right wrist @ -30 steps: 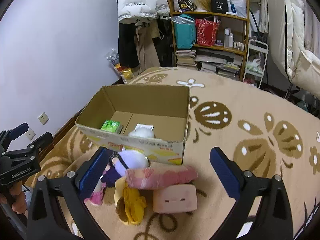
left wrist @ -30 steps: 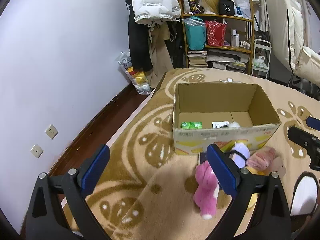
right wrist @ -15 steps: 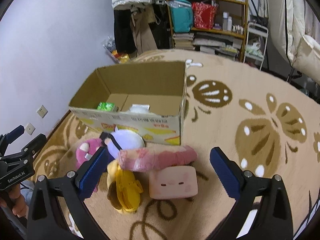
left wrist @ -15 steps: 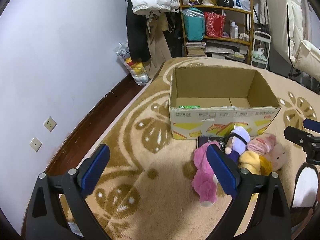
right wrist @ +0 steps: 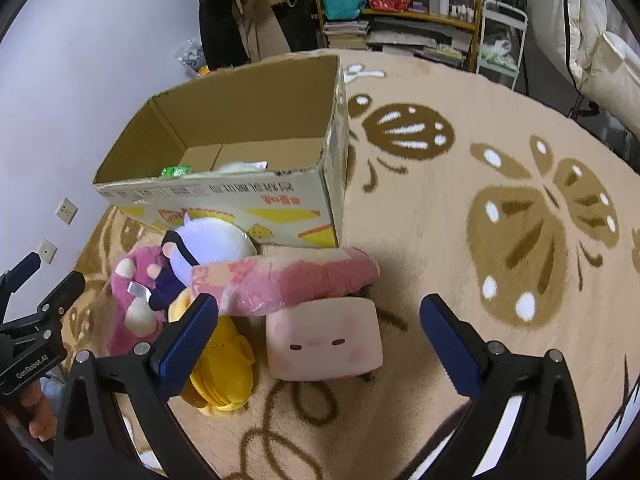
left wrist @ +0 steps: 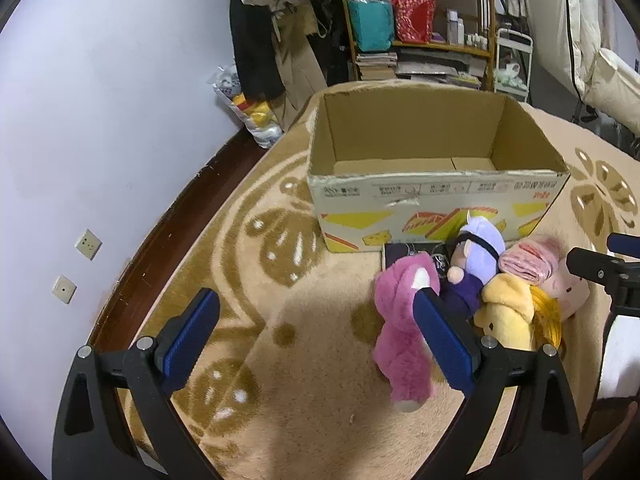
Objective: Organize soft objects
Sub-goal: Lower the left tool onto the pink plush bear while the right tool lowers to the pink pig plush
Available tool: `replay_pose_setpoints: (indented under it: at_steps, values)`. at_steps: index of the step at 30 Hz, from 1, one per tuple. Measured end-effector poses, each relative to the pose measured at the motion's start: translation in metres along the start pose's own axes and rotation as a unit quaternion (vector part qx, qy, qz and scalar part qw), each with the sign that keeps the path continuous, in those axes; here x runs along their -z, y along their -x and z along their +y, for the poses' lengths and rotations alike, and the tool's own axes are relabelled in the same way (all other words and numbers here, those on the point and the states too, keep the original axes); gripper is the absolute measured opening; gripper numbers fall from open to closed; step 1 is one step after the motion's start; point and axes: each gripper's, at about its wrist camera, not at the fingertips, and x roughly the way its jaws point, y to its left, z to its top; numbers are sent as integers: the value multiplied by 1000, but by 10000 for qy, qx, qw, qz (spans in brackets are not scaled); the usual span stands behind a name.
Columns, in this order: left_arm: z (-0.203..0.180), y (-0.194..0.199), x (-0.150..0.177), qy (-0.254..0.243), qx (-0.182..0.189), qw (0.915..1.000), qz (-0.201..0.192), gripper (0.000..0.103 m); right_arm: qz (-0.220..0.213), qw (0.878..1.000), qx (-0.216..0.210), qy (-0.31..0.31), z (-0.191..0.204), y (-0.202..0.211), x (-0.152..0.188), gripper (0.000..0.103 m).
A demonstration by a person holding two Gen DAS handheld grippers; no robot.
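Where carpet [left wrist: 280, 320] meets wall [left wrist: 100, 100], a cardboard box [left wrist: 436, 208], cluttered shelves [left wrist: 420, 20] behind.

Bare carpet [right wrist: 460, 248] right of toy pile [right wrist: 256, 292]

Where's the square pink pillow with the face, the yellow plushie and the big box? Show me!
square pink pillow [right wrist: 324, 340]: right wrist view, on its face, above the eyes.
yellow plushie [right wrist: 224, 372]: right wrist view, on its yellow body.
cardboard box [left wrist: 436, 208]: left wrist view, on the printed front wall.
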Motion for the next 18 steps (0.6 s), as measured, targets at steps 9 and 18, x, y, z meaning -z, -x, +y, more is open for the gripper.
replay_pose_setpoints:
  at_steps: [9,18]
  values:
    - [-11,-20,4,-159,161,9993,288,97,338,9994,-8,0,-3,-18,8,103]
    - [-23,-38,9,-364,238,9968,675,97,573,9983,40,-5,-4,-32,12,103]
